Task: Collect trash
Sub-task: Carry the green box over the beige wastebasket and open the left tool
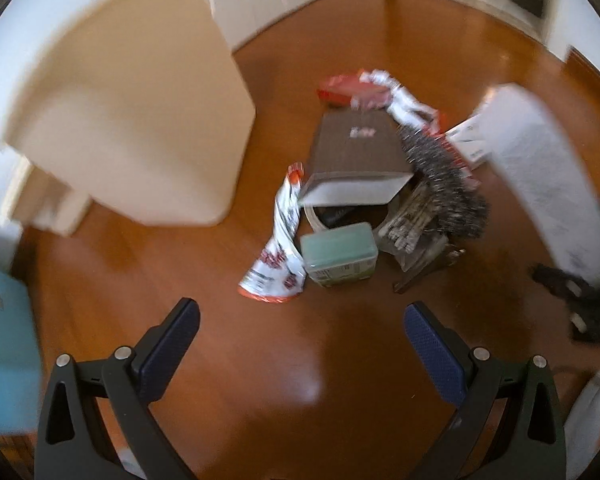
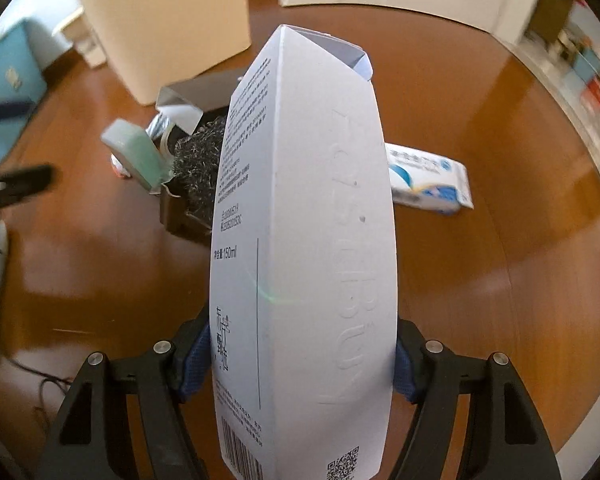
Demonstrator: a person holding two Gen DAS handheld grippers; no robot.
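Right gripper (image 2: 302, 360) clamps tall white carton (image 2: 304, 240); left gripper (image 1: 302, 320) gapes wide, empty; thin carton may buckle, slip.

Probably a home: wooden floor (image 1: 260, 360), cream bin (image 1: 140, 120).

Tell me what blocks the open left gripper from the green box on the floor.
Nothing visible does. Bare floor lies between the open left gripper and the green box; a crumpled wrapper lies beside the box's left side.
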